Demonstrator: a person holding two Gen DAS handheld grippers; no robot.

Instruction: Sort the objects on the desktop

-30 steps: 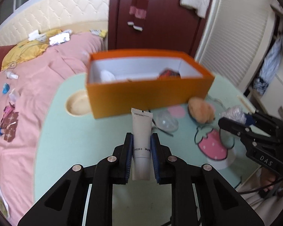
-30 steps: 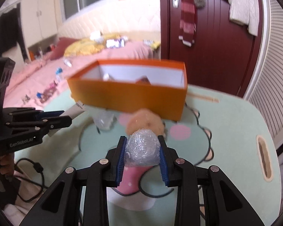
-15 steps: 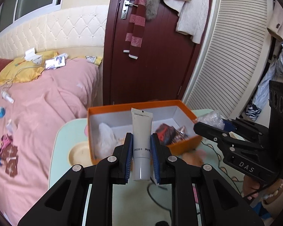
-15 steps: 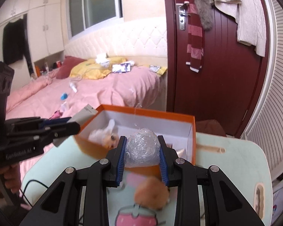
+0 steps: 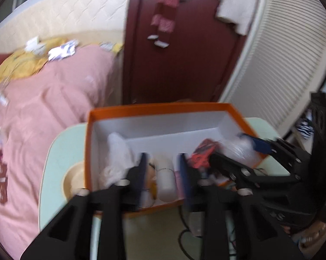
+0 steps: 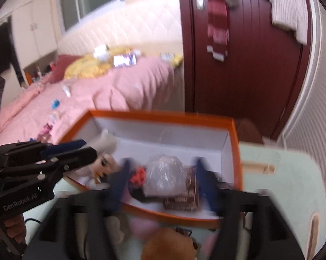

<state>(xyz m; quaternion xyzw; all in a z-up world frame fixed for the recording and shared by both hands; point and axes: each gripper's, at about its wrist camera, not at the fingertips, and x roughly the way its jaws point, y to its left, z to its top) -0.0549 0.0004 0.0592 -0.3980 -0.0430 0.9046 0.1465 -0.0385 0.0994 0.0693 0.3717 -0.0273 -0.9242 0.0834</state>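
Our left gripper [image 5: 163, 169] has just been opening, its jaws clear of the white tube [image 5: 165, 177], which seems, through blur, to lie in the orange box [image 5: 158, 109]. Our right gripper [image 6: 160, 177] has just been opening too, the plastic-wrap ball [image 6: 164, 176] loose between its jaws over the box.

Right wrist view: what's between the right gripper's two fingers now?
The crumpled clear plastic ball, over the orange box. The right gripper has just been opening; neither pad touches it. Right wrist view.
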